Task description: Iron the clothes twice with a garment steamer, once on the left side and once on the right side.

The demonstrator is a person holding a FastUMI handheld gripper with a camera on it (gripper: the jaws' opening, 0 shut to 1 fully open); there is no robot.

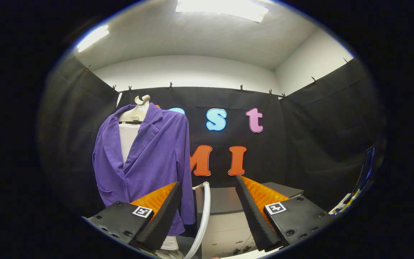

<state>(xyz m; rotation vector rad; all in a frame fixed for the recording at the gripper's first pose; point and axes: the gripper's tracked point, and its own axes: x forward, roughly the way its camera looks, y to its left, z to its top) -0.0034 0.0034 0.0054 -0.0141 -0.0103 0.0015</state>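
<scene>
A purple jacket hangs on a pale hanger form over a white garment, beyond and to the left of my fingers. A white steamer hose curves up between my fingers, close to the left one. My gripper is open, with nothing pressed between its fingers. The left fingertip overlaps the jacket's lower hem in the picture; I cannot tell whether it touches. The steamer head is hidden.
A grey cabinet or box stands just ahead between the fingers, against the black cloth wall. Some coloured items sit far to the right.
</scene>
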